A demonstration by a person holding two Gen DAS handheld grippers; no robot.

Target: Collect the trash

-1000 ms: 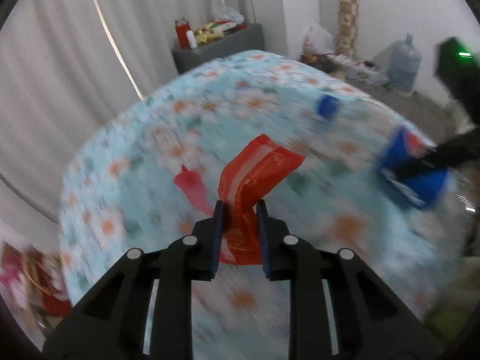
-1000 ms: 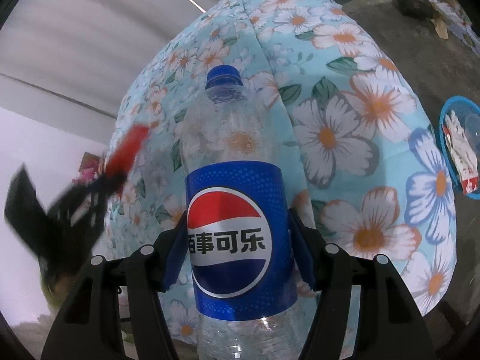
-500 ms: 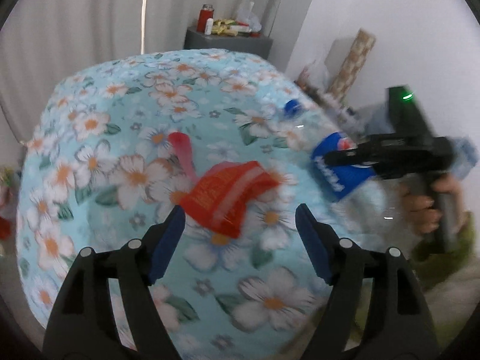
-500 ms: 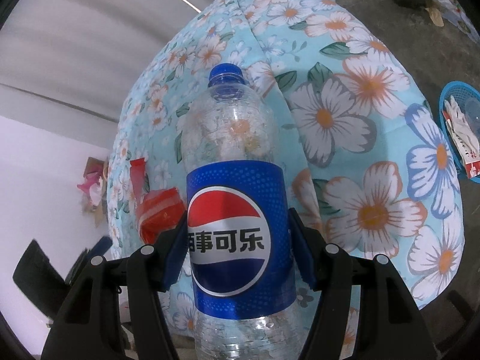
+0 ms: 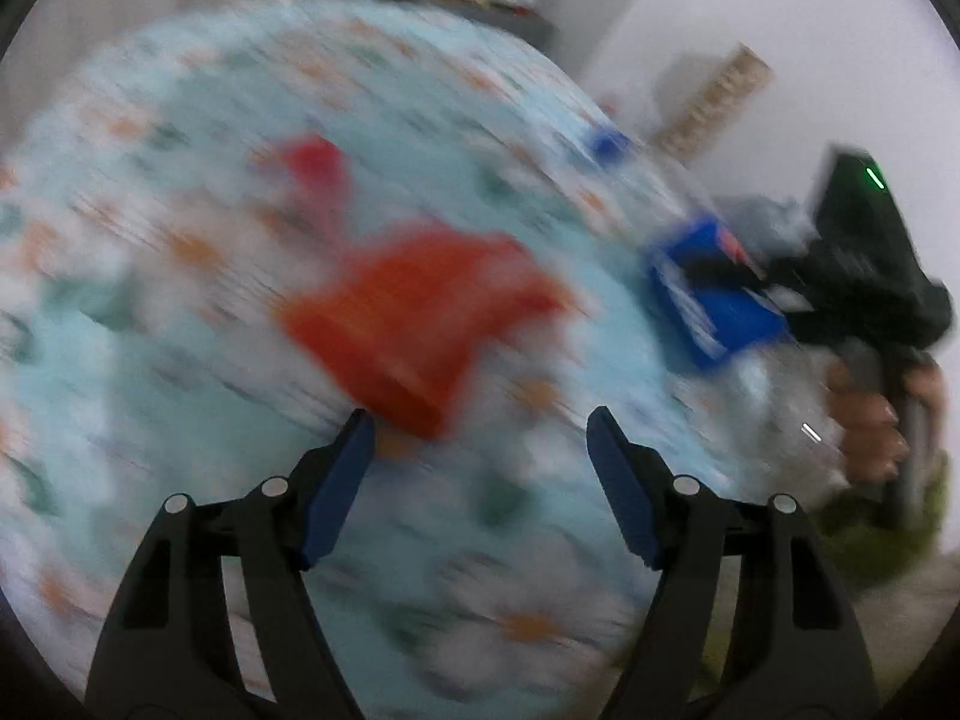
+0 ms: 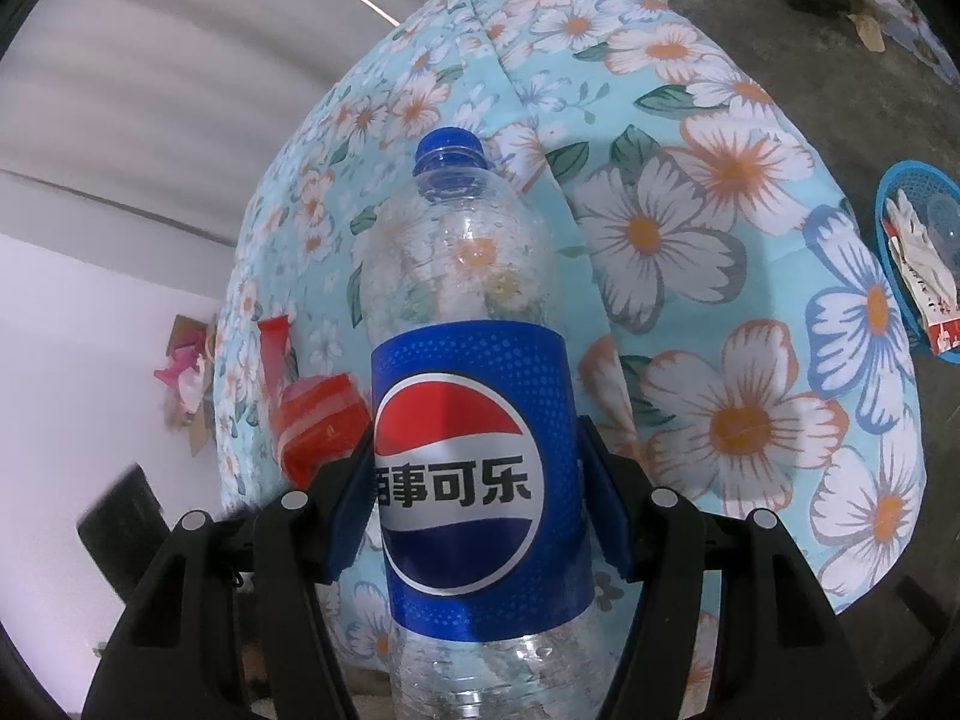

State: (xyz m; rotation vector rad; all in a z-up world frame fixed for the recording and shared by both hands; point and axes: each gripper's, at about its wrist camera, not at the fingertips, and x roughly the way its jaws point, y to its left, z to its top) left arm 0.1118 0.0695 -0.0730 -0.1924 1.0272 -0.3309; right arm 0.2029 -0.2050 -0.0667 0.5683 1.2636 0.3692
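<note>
My left gripper (image 5: 480, 426) stands open above the flowered tablecloth (image 5: 150, 360), with nothing between its blue pads. A crumpled red wrapper (image 5: 420, 324) lies on the cloth just beyond its left fingertip, also seen as the red wrapper (image 6: 318, 420) in the right wrist view. A second, narrower red wrapper (image 5: 318, 168) lies farther off. My right gripper (image 6: 474, 438) is shut on a clear Pepsi bottle (image 6: 462, 276) with a blue label and cap, held over the table. The left wrist view is blurred.
A blue basket (image 6: 918, 258) with paper trash sits on the floor at the right of the table. A person's hand (image 5: 870, 420) grips the right gripper's handle. A grey cabinet (image 5: 480, 6) with clutter stands behind the table by the curtain.
My left gripper let go of the red wrapper, which now lies on the cloth, and its jaws went from shut to wide. It rolled and moved. The right gripper kept still with the bottle.
</note>
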